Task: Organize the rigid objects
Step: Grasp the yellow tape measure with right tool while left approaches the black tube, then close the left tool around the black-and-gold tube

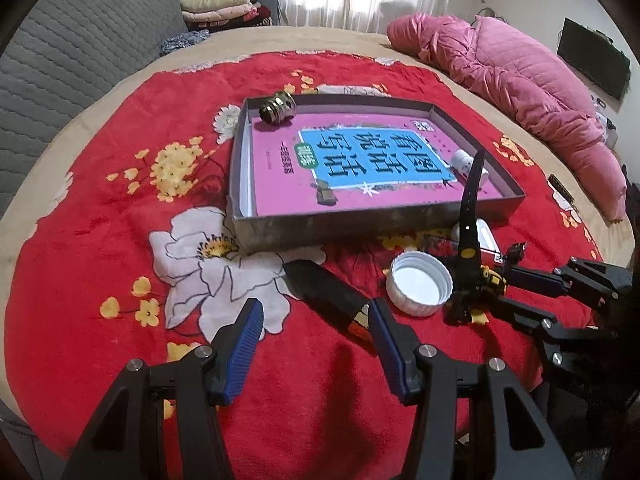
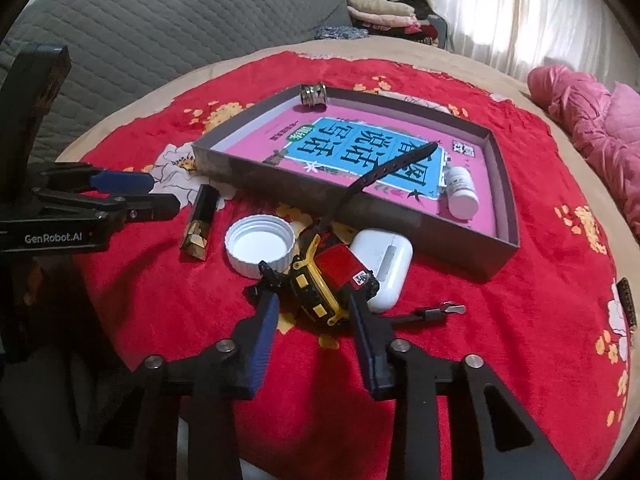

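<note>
A grey box lies on the red flowered blanket, holding a pink book, a metal lamp socket and a white bottle. My right gripper is shut on a black and yellow wristwatch; its strap sticks up. My left gripper is open, its jaws either side of a black and gold lipstick. A white cap and a white earbud case lie beside the watch.
A pink quilt lies at the right, a grey quilted headboard at the left. Folded clothes are stacked far back. A small dark object lies near the blanket's right edge.
</note>
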{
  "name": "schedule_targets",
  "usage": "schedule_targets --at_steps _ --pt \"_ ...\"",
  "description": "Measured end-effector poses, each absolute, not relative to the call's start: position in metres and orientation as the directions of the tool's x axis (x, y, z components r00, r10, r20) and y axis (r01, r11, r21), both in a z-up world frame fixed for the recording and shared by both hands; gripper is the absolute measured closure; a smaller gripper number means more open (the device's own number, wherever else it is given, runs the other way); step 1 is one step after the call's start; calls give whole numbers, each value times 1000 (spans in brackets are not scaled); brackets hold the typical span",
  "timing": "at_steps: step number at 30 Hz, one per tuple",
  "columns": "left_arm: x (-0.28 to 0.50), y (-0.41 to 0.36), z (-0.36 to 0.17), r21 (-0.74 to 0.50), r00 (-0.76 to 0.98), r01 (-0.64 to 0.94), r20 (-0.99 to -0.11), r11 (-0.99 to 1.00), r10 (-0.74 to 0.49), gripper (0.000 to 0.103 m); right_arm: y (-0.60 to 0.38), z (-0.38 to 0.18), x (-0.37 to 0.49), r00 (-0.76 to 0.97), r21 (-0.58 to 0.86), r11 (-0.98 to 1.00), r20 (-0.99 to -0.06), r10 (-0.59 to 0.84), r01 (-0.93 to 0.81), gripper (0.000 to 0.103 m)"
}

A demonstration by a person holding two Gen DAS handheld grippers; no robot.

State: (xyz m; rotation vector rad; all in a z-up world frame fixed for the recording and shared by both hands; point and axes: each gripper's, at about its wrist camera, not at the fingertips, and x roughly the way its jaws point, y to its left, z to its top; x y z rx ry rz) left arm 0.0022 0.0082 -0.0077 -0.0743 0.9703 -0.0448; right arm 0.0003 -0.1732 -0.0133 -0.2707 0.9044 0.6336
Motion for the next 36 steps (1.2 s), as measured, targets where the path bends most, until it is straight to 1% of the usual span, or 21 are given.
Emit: schedule_targets --at_steps 2,11,19,26,31,36 --pt "3 8 -10 -87 555 4 -829 996 -74 49 -175 -15 3 446 54 786 -799 404 -616 74" --pt "9 5 -19 -119 521 -3 -848 993 -100 49 -163 -25 7 453 8 763 -800 393 -647 74" --pt "16 2 -23 -173 501 -30 -855 984 -135 49 -157 -33 16 433 34 757 -803 409 -653 75" --pt "29 9 -28 -257 473 -105 -863 961 -180 49 -160 -32 15 424 66 766 -801 423 -639 76" --pt "41 14 -35 -280 436 -174 -882 944 -181 49 -164 -31 17 416 87 771 -801 431 -631 76" --pt "51 12 -41 -273 392 -244 -905 931 -162 49 -164 -31 14 416 81 776 -807 419 -626 76"
